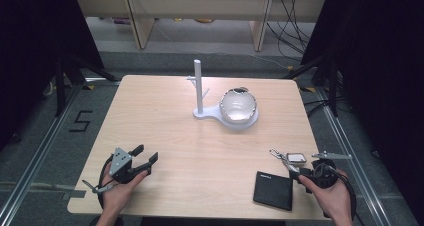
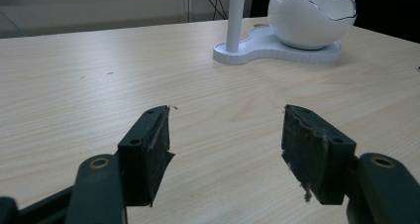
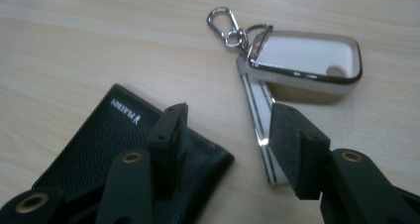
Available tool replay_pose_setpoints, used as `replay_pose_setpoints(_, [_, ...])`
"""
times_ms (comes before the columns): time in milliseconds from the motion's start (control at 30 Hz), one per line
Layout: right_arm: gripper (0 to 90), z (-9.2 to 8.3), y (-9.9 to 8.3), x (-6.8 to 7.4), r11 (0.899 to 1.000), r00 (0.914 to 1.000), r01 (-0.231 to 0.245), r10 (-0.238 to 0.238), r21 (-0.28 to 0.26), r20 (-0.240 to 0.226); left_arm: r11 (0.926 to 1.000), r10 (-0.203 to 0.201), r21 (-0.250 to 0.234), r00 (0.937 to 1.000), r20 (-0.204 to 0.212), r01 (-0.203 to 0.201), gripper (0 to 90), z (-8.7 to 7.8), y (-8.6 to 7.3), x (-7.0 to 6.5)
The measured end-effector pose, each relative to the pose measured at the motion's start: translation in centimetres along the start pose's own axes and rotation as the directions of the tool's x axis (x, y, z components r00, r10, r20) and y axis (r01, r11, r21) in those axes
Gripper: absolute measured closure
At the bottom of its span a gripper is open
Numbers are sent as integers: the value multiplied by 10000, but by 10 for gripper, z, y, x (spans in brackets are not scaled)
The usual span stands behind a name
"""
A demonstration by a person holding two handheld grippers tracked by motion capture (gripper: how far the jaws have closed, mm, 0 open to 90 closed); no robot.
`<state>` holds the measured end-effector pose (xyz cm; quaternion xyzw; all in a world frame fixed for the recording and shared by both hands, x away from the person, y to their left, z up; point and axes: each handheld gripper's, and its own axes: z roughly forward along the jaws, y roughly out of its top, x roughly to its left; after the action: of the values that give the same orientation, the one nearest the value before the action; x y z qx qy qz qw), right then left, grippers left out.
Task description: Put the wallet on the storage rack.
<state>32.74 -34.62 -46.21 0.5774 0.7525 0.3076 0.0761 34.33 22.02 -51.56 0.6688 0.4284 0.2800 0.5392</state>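
Note:
A white key fob with a chrome rim lies on the wooden table, joined by a ring to a small carabiner and a flat striped strap. Beside it lies a black leather wallet. My right gripper hovers open just above them, one jaw over the wallet's corner and the other beside the strap, gripping nothing. In the high view the right gripper sits near the front right edge, next to the fob and the wallet. My left gripper is open and empty at the front left.
A white stand with an upright pole and small pegs shares its base with a white egg-shaped bowl at the table's middle back. The left gripper view has the pole and the bowl far ahead. Bare tabletop lies between the hands.

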Motion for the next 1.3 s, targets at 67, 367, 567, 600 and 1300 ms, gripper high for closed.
replay_pose_setpoints(67, [506, -2, -1, 1, 9995, 9997, -233, 231, 216, 86, 10000, -33, 87, 10000, -25, 33, 345, 1, 1, 0])
replay_pose_setpoints(367, [514, 2, -10, 9, 9881, 9960, -897, 889, 1251, 121, 9998, 0, 186, 10000, 23, -1, 333, 2, 1, -3])
replay_pose_setpoints(567, [518, 5, -12, 17, 9717, 9875, -1553, 1574, 1780, 26, 9999, 9, 129, 9999, 169, -11, 332, 0, 2, -5])
replay_pose_setpoints(600, [518, 5, -12, 17, 9717, 9875, -1553, 1574, 1780, 26, 9999, 9, 129, 9999, 169, -11, 332, 0, 2, -5])
replay_pose_setpoints(1300, [607, 29, 7, 14, 8894, 9389, -3201, 3438, 3264, -161, 9998, 5, 174, 9996, 274, -10, 333, 1, 1, -8])
